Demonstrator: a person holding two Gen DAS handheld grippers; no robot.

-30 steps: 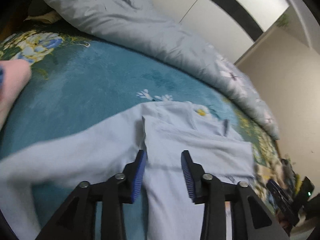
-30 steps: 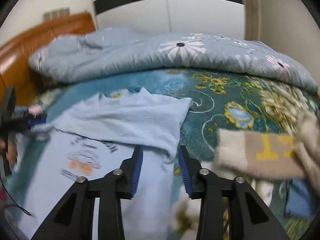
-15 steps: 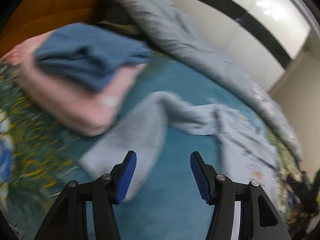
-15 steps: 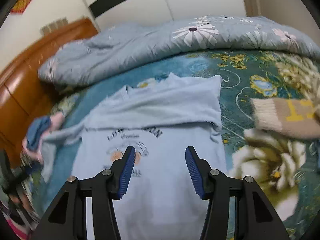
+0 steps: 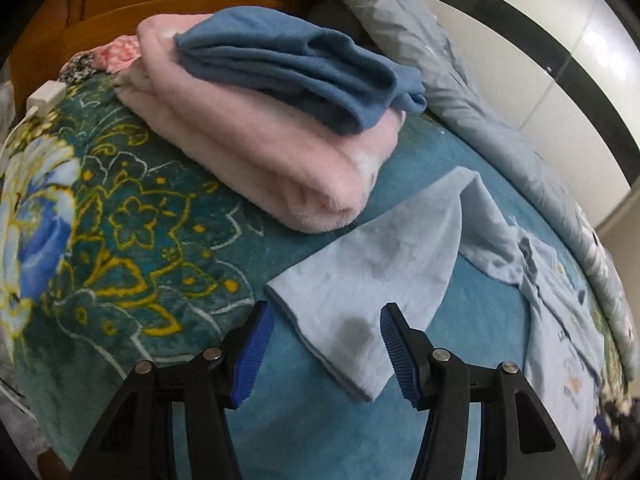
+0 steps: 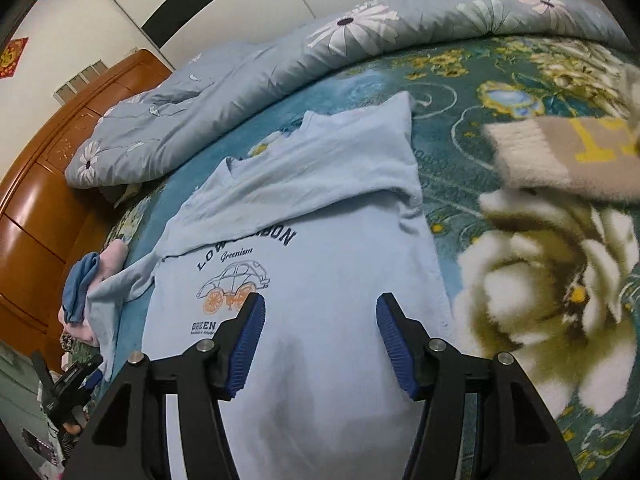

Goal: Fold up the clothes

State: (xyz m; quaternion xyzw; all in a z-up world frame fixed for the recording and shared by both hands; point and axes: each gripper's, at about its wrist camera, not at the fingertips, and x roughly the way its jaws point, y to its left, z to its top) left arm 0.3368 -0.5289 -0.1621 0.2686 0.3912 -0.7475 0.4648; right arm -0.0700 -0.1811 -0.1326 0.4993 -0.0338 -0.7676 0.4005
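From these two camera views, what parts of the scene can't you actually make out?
- Light blue shirt: hem cut off by the right wrist view's bottom edge, behind the jaws.
- Small print under the car drawing: partly hidden by a jaw, too small to read.
- Beige knit: blurred, cut by the right edge.
- Pink blanket: top covered by the blue towel, left wrist view.

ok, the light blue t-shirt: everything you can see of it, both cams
The light blue t-shirt lies front-up on the teal floral blanket, in soft thin knit. The chest print shows dark arched lettering, "Greenism", and a car outline with orange wheels. One sleeve is folded across the chest just above the print; the other sleeve lies stretched out, its cuff between the fingers of the open left claw. The open right claw hovers over the lower front. Faint darker patches show.
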